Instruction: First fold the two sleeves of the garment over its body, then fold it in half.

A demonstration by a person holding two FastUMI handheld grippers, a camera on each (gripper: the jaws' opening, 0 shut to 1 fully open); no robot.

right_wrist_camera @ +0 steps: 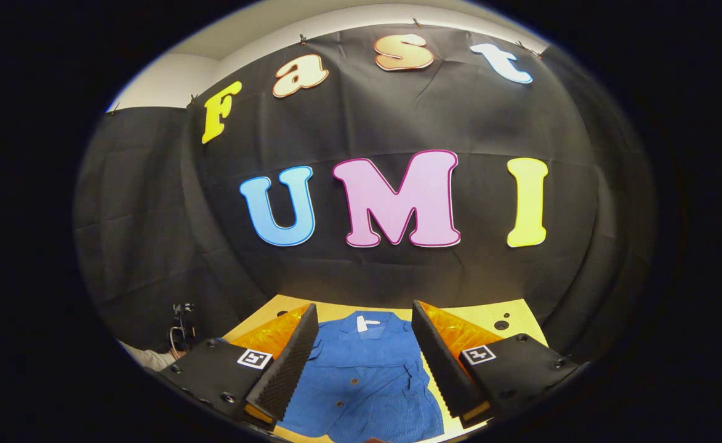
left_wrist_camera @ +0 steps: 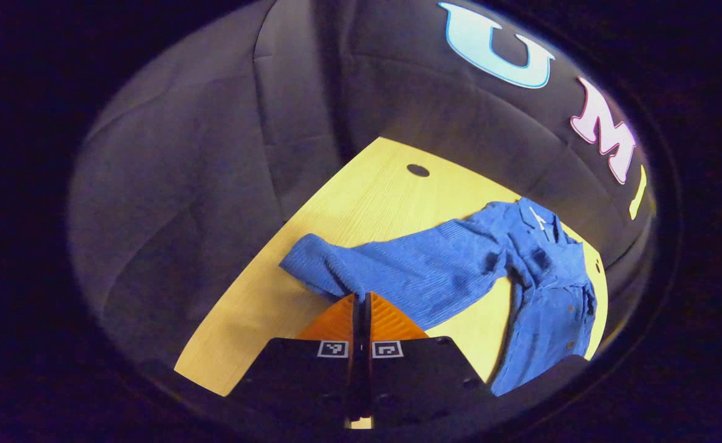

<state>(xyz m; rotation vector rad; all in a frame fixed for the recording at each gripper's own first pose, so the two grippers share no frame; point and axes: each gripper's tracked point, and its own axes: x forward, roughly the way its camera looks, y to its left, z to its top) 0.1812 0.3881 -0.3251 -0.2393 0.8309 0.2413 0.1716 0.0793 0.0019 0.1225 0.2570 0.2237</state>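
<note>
At the lower centre of the left gripper view, the left gripper (left_wrist_camera: 361,301) pinches the sleeve (left_wrist_camera: 391,271) of the blue shirt (right_wrist_camera: 367,369) on the table (left_wrist_camera: 373,191), so thin cloth may slip out mid-fold, while the right gripper (right_wrist_camera: 364,344) hangs released.

Booth with a pale yellow wooden tabletop (left_wrist_camera: 361,203)

Creased black cloth wall (right_wrist_camera: 151,203) behind; a white, perhaps plaster, wall (right_wrist_camera: 170,77) above its top edge.
</note>
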